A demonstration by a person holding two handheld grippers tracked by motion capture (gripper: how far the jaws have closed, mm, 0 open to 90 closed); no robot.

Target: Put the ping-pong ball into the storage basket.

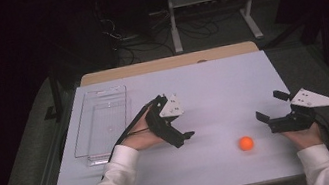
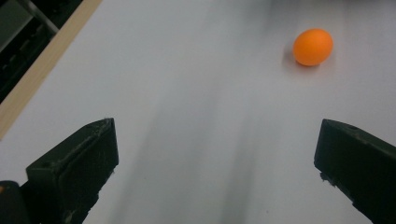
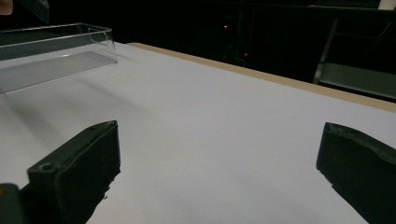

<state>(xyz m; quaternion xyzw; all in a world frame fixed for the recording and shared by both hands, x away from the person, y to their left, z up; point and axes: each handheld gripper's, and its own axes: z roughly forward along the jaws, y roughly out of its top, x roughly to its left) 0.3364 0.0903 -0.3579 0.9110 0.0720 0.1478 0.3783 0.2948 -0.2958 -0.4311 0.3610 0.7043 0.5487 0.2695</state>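
In the high view your left gripper (image 1: 170,122) sits just left of the frame's centre, over the white table (image 1: 212,89), with nothing between its jaws. Its own view shows both jaws spread wide, one at the lower left and one at the lower right of the frame, with bare table between them. The orange ball (image 1: 246,143) lies on the table in the lower middle of the high view, right of your left gripper and just left of your right gripper (image 1: 272,107), touching neither. In the left gripper view the ball (image 2: 313,46) is in the upper right, well ahead of the jaws and nearer the right one.

Your right gripper is at the right of the high view, its jaws also wide apart and empty. In its own view the clear tray (image 3: 60,46) stands at the upper left, far beyond the jaws. In the high view the tray (image 1: 104,123) lies along the table's left side, beside your left hand (image 1: 141,134).
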